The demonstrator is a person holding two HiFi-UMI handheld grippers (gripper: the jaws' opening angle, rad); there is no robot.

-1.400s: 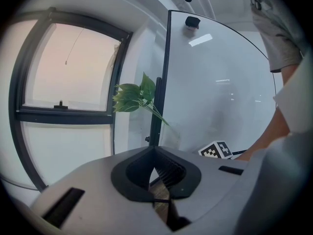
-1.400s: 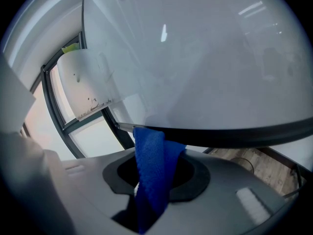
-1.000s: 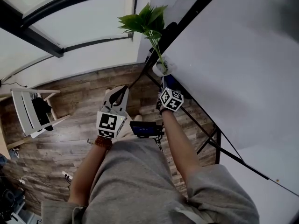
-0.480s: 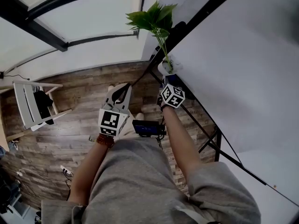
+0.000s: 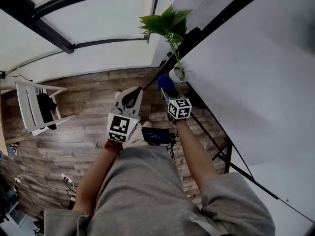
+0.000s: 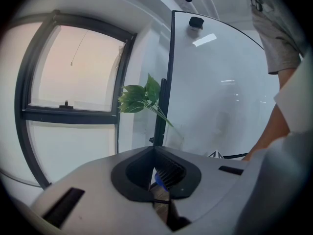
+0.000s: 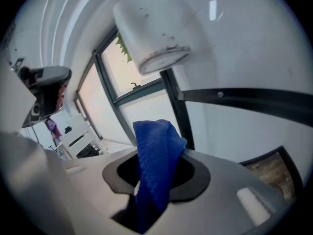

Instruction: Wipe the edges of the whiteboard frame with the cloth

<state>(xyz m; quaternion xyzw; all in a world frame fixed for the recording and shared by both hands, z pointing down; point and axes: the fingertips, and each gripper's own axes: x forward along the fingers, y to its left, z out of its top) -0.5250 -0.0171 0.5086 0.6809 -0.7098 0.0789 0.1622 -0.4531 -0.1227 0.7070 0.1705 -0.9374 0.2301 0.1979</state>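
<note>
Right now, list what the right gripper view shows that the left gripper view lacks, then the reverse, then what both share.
Right gripper view only: the blue cloth clamped in its jaws, the white pot seen from below, a white chair. Left gripper view only: jaws shut on nothing, and a small black fitting at the whiteboard's top. Both: the black whiteboard frame and the window.

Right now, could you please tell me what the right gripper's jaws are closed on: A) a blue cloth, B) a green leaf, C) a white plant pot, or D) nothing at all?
A: in the right gripper view the blue cloth stands up from between the jaws of the right gripper, pinched there.
</note>
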